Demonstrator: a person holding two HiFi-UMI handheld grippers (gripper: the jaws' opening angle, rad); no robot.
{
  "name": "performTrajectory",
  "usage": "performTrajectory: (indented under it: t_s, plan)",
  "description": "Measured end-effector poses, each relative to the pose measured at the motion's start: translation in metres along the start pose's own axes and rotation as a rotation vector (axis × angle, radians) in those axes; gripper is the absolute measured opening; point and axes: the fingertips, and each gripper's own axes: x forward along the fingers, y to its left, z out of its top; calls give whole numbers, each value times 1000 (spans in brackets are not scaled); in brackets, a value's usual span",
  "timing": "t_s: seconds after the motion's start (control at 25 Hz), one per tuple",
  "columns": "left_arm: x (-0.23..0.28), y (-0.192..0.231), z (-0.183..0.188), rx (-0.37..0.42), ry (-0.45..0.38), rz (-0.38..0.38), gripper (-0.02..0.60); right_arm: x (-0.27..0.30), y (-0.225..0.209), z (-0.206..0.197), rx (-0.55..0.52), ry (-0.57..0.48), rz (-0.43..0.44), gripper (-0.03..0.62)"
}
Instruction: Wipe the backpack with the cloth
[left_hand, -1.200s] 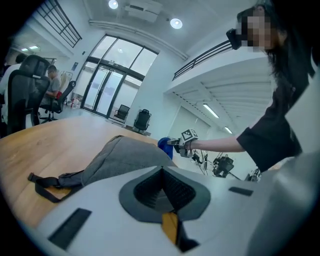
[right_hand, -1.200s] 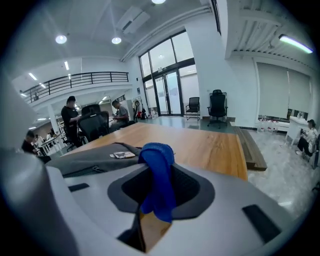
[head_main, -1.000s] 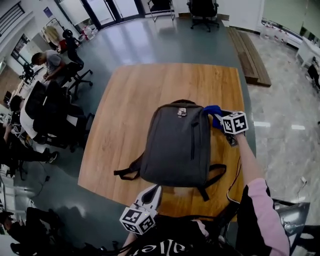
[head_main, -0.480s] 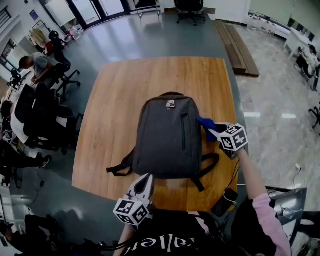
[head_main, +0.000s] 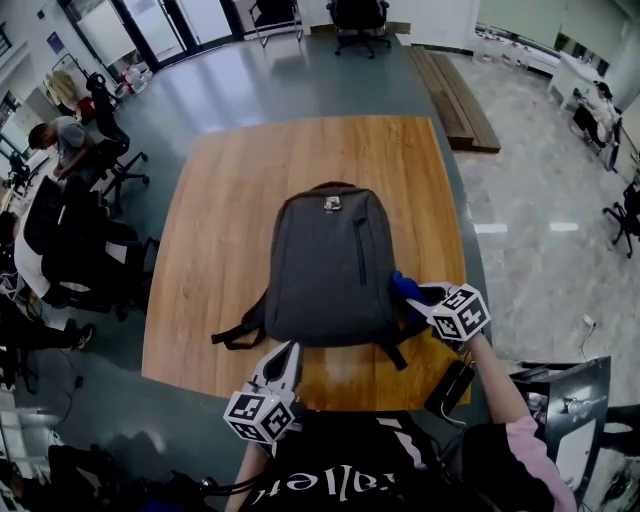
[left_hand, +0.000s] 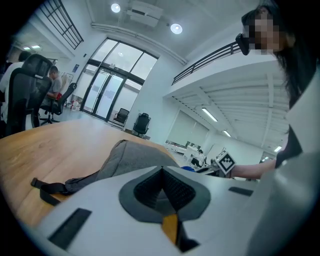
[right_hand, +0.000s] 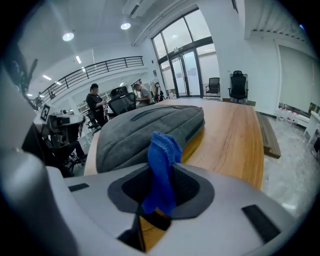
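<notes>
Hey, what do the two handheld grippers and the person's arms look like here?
The left gripper and right gripper have pale grey-white shells, dark ribbed pads and a yellow-orange piece beneath. Each carries a white cube with black square markers. The right arm wears a pink sleeve; the top is black with white lettering.

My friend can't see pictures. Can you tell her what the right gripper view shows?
The right gripper pinches a blue cloth between its jaws, the cloth sticking up. Just beyond it a grey backpack lies flat on a wooden table, with people far behind.
</notes>
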Motion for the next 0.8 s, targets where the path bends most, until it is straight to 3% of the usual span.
performTrajectory:
  t_s: [0.28, 0.4, 0.8]
  plan:
    - [-4, 12, -1, -20, -28, 44, -2, -11, 57, -20, -38, 28, 85, 104]
    - [-1, 6, -4, -28, -36, 46, -2, -20, 61, -25, -47, 33, 107, 104]
    - [-14, 4, -4, -47, -61, 117, -2, -40, -46, 35, 21, -28, -69, 104]
